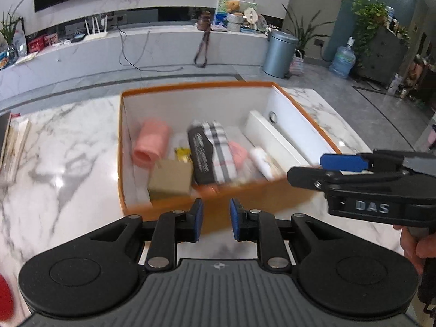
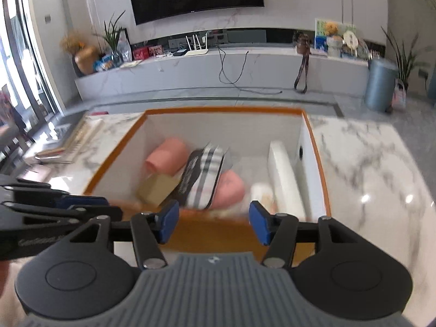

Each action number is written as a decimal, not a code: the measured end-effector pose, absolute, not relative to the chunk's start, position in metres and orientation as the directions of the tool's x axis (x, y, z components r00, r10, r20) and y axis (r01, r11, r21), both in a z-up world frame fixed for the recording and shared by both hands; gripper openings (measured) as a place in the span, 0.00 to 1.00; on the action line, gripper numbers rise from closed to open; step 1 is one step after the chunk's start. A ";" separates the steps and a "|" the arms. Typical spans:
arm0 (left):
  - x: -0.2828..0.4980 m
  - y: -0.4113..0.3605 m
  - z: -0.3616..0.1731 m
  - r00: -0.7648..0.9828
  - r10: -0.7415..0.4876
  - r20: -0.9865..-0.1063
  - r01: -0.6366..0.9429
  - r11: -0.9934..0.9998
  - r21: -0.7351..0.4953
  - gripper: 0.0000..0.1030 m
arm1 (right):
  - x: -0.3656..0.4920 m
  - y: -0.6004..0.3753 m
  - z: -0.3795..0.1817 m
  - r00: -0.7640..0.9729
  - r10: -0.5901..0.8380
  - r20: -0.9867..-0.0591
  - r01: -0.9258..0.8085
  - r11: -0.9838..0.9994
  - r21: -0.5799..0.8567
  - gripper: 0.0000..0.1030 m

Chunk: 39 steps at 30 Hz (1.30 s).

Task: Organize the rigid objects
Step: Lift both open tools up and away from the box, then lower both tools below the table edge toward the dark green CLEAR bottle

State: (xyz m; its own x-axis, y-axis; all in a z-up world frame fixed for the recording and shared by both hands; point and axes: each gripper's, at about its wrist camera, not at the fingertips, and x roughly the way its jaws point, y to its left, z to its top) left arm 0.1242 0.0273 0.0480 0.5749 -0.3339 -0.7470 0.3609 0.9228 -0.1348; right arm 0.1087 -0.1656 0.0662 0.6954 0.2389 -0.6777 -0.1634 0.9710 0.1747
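An orange box (image 1: 128,147) with white inner walls stands on the marble table (image 1: 60,158). It holds a pink roll (image 1: 151,144), a small cardboard box (image 1: 171,178), a dark case with a plaid cloth (image 1: 209,152), a white bottle (image 1: 263,160) and a white flat box (image 1: 275,139). My left gripper (image 1: 216,219) is open and empty just before the box's near wall. My right gripper (image 2: 214,222) is open and empty, also at the near wall (image 2: 218,234). The same items show in the right wrist view: pink roll (image 2: 167,158), cardboard box (image 2: 158,189), plaid case (image 2: 203,179).
Books (image 1: 13,147) lie at the table's left edge. A grey bin (image 1: 280,54) and a water jug (image 1: 342,60) stand on the floor beyond. A low marble TV shelf (image 1: 136,49) with clutter runs along the back wall.
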 end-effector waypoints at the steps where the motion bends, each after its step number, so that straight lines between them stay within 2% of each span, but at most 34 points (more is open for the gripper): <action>1: 0.118 0.026 0.047 0.568 -0.340 -0.749 0.370 0.919 -0.137 0.23 | 0.098 -0.168 0.065 0.689 0.252 -0.680 -0.161 0.967 0.197 0.59; 10: 0.071 0.017 0.019 0.439 -0.333 -0.835 0.363 0.915 -0.175 0.23 | 0.028 -0.168 0.040 0.593 0.302 -0.746 -0.093 0.946 0.309 0.58; 19: 0.057 0.012 -0.007 0.346 -0.252 -0.904 0.349 0.929 -0.125 0.23 | -0.006 -0.176 -0.003 0.403 0.338 -0.850 0.019 0.926 0.377 0.59; 23: 0.048 0.009 -0.008 0.353 -0.213 -0.911 0.347 0.934 -0.084 0.23 | -0.007 -0.181 -0.022 0.362 0.355 -0.862 0.065 0.913 0.403 0.60; 29: 0.041 0.006 -0.009 0.341 -0.153 -0.928 0.345 0.938 -0.028 0.23 | 0.004 -0.172 -0.036 0.331 0.405 -0.852 0.037 0.897 0.441 0.74; 36: 0.054 -0.016 -0.014 0.253 -0.025 -0.967 0.377 0.923 0.075 0.23 | 0.016 -0.181 -0.071 0.271 0.475 -0.837 0.038 0.864 0.503 0.77; 39: 0.068 -0.015 -0.030 0.160 -0.016 -0.987 0.357 0.933 0.042 0.22 | 0.022 -0.183 -0.074 0.275 0.526 -0.805 0.036 0.831 0.556 0.83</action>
